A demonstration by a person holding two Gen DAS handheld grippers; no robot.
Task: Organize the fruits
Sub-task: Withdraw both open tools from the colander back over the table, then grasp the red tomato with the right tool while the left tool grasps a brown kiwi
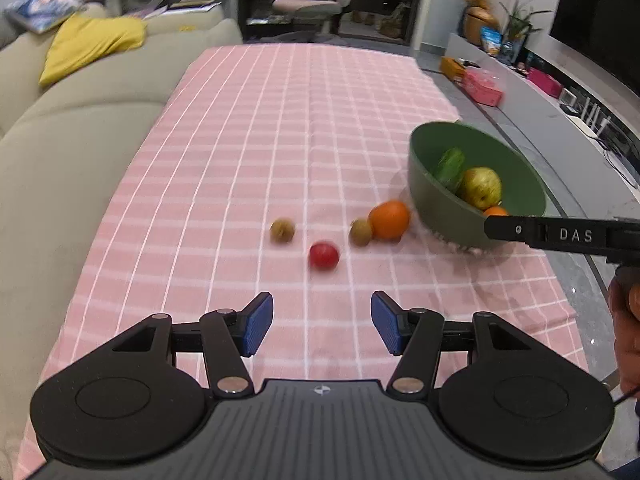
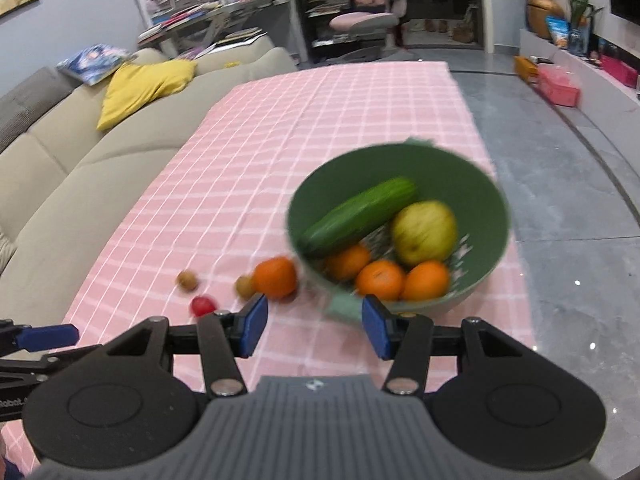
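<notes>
On the pink checked cloth (image 1: 260, 140) lie two small brown fruits (image 1: 282, 231) (image 1: 361, 232), a red fruit (image 1: 323, 255) and an orange (image 1: 389, 219). My left gripper (image 1: 322, 322) hangs open and empty just short of the red fruit. To the right stands the green bowl (image 2: 440, 176), holding a cucumber (image 2: 360, 214), a yellow-green apple (image 2: 424, 232) and three oranges (image 2: 380, 280). My right gripper (image 2: 316, 328) is at its near rim. The rim's tab (image 2: 344, 308) sits between the open jaws, nearer the right pad, with cloth showing beside the left pad.
A beige sofa (image 1: 80, 140) with a yellow cushion (image 1: 92, 44) runs along the table's left side. The table's right edge drops to a grey floor (image 2: 560, 200) close behind the bowl. A hand (image 1: 624, 320) holds the right gripper at the right edge.
</notes>
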